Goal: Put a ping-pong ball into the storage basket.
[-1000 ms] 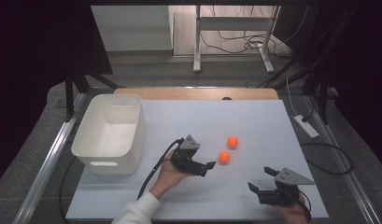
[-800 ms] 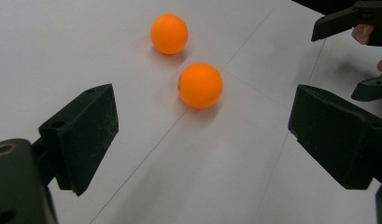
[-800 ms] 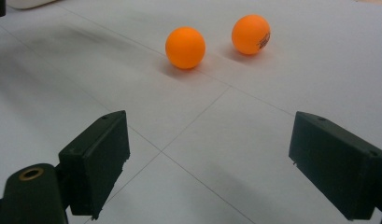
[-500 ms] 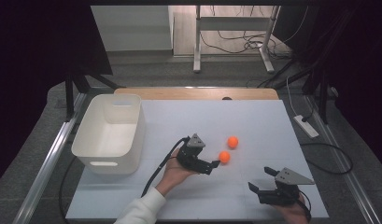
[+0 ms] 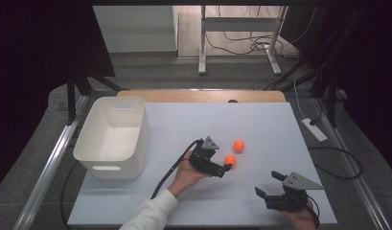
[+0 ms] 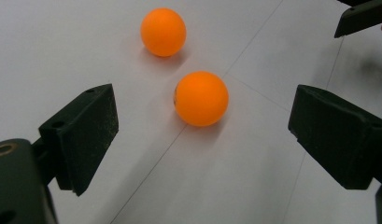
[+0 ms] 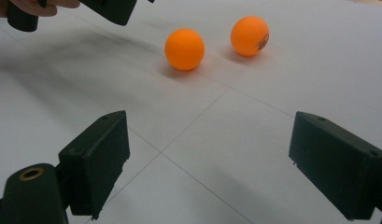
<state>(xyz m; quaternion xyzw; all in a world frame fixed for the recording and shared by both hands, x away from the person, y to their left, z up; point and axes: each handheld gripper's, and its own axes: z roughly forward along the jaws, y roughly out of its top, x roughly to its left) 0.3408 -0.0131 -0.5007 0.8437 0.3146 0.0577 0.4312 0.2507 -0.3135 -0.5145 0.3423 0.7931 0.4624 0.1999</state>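
Two orange balls lie on the white table: a nearer one [image 5: 229, 160] [image 6: 201, 98] [image 7: 184, 49] and a farther one [image 5: 238, 145] [image 6: 163, 31] [image 7: 250, 36]. My left gripper [image 5: 223, 163] [image 6: 205, 116] is open and low over the table. The nearer ball sits just ahead of its jaw tips, on the line between them, touching neither. My right gripper [image 5: 267, 183] [image 7: 209, 135] is open near the front right edge. It points at both balls from a distance and holds nothing.
A white bin [image 5: 141, 129] stands at the left of the table [image 5: 184, 201]. A black cable [image 5: 172, 172] trails from the left gripper toward the front edge. A wooden strip [image 5: 198, 96] runs along the back. A power strip [image 5: 314, 129] lies on the floor at the right.
My left gripper has moved right toward the nearer ball, and its jaws now flank the ball's near side. The right gripper and both balls have stayed put.
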